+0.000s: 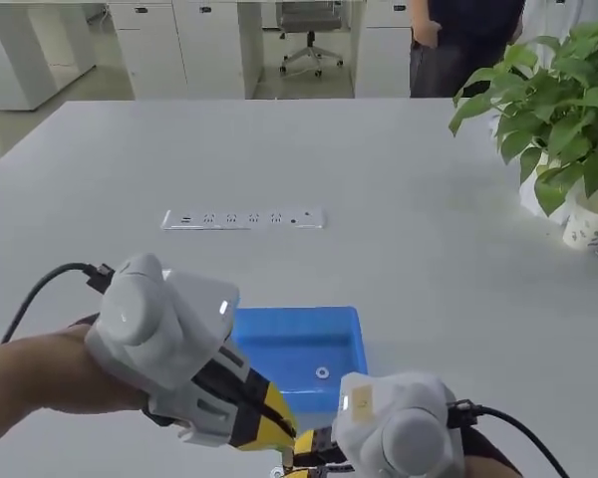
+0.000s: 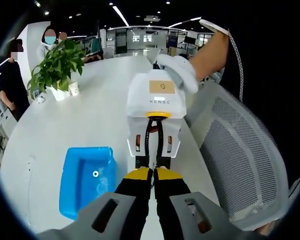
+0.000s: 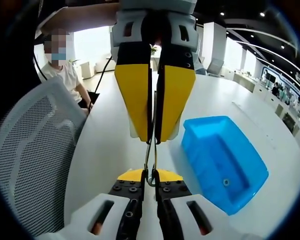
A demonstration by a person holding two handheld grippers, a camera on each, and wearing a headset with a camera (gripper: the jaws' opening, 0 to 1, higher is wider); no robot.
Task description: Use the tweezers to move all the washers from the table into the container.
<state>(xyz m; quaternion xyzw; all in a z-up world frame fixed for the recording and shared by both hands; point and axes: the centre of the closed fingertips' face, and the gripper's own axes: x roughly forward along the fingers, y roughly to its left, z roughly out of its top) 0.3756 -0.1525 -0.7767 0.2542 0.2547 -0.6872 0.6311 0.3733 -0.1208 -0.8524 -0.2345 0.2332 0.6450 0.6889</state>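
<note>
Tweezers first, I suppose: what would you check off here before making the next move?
1. Hold on the tweezers: ok, the left gripper is shut on them.
2. Second hold by the right gripper: ok, its jaws look closed on the other end.
3. Blue container upright and open on the table: ok.
4. One washer inside the container: ok, it lies on the floor of it.
5. Other washers waiting on the table: cannot tell, the grippers cover the near edge.
6. Tips of the tweezers free to pinch: cannot tell.
</note>
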